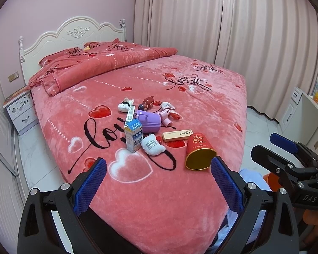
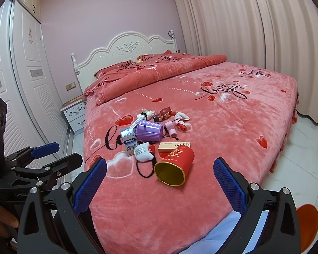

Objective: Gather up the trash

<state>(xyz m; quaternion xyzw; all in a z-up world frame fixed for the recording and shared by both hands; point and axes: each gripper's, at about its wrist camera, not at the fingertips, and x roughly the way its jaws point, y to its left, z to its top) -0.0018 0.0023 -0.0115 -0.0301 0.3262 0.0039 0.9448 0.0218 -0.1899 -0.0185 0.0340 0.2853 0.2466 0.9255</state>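
A heap of small things lies on the red bed [image 1: 159, 190] [image 2: 243, 127]. A red paper cup [image 1: 199, 151] [image 2: 176, 166] lies on its side, mouth toward me. A small purple toy bin [image 1: 148, 121] [image 2: 149, 130] lies tipped over. A blue and white carton [image 1: 134, 136] [image 2: 129, 141] stands upright. A flat mint box [image 1: 178, 135] [image 2: 173, 145] lies behind the cup. A white plush [image 1: 152, 147] [image 2: 143, 151] lies in front. My left gripper [image 1: 159, 173] [image 2: 57, 155] is open and empty above the bed's near edge. My right gripper [image 2: 160, 173] [image 1: 267, 146] is open and empty too.
A brown figurine [image 1: 147, 102] [image 2: 162, 114], a white sock [image 1: 125, 104], a slim white box [image 1: 131, 113] and pink bits [image 1: 167, 114] lie behind the bin. A folded quilt [image 1: 108, 67] covers the head end. A nightstand [image 1: 21, 112] stands left, curtains [image 1: 222, 31] behind, white floor [image 2: 307, 158] right.
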